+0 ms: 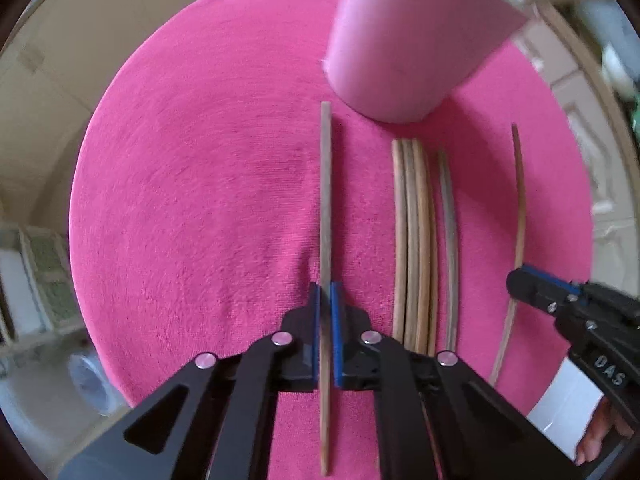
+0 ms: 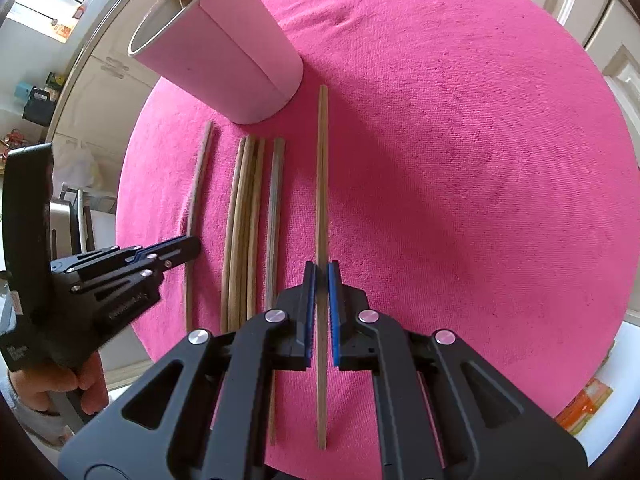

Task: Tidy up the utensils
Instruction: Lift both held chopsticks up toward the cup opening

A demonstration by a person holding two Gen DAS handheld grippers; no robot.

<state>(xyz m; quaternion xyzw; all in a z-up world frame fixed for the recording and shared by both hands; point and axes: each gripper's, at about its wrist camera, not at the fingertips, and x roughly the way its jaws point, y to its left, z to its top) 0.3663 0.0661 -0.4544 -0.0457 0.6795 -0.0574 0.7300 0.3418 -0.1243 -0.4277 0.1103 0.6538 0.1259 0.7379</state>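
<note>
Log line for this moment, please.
left gripper: shut on leftmost chopstick | right gripper: shut on rightmost chopstick | four chopsticks lie between on pink cloth | pink holder stands beyond

A round pink cloth (image 2: 460, 168) covers the table top and serves as landmark. Beyond its far left edge in the right wrist view stand cream cabinet doors (image 2: 100, 80); a white plastic bag (image 2: 78, 164) lies below them. An orange packet (image 2: 586, 404) sits just beside the cloth's near right edge, on a white surface (image 2: 612, 364).
</note>
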